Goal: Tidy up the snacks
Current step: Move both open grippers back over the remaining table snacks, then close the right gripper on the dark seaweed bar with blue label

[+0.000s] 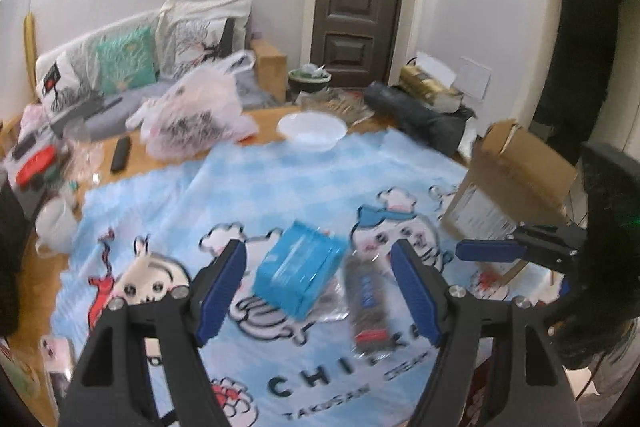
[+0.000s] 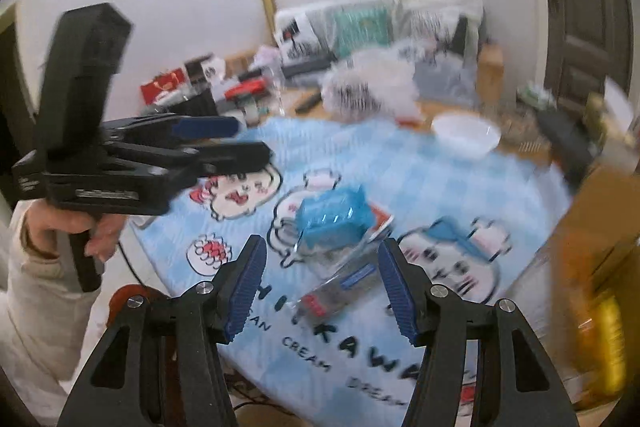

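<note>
Blue snack box (image 1: 298,273) between parted left tongs (image 1: 318,285) (empty)

Left gripper (image 1: 318,281) and right gripper (image 2: 322,277) both spread wide with nothing between the blue pads, each angled downward, left one held pistol-style in a bare hand (image 2: 66,233).
</note>
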